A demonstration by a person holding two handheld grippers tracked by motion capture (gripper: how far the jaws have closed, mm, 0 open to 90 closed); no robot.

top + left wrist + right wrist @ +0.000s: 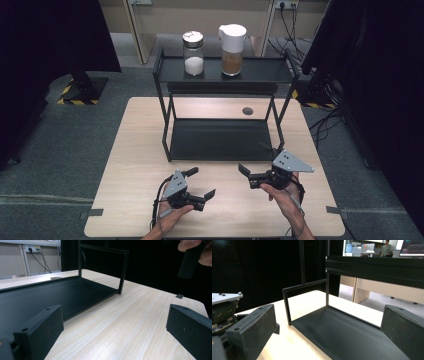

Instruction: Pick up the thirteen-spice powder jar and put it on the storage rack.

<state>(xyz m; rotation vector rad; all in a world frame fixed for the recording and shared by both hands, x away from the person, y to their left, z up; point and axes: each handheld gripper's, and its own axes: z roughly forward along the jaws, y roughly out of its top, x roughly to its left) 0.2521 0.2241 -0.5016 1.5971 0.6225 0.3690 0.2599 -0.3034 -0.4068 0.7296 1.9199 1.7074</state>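
high view: left gripper (pixel 201 182) and right gripper (pixel 242 169) both held over the table (pixel 135 150) near its front edge, jaws spread, nothing between them. Two-tier black rack (pixel 222 135) at table centre toward the back edge; jar of white powder (pixel 193 52) and lidded brown-powder jug (pixel 233 49) on its top shelf.
left gripper view: jaws apart, empty, over bare wood; rack's lower shelf (pixel 50 295) ahead left.
right gripper view: jaws apart, empty; lower shelf (pixel 342 332) straight ahead, left gripper (pixel 224 307) at left edge.

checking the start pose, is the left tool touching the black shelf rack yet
Apart. In the high view the left tool sits over bare table, with pale wood showing between it and the black shelf rack.
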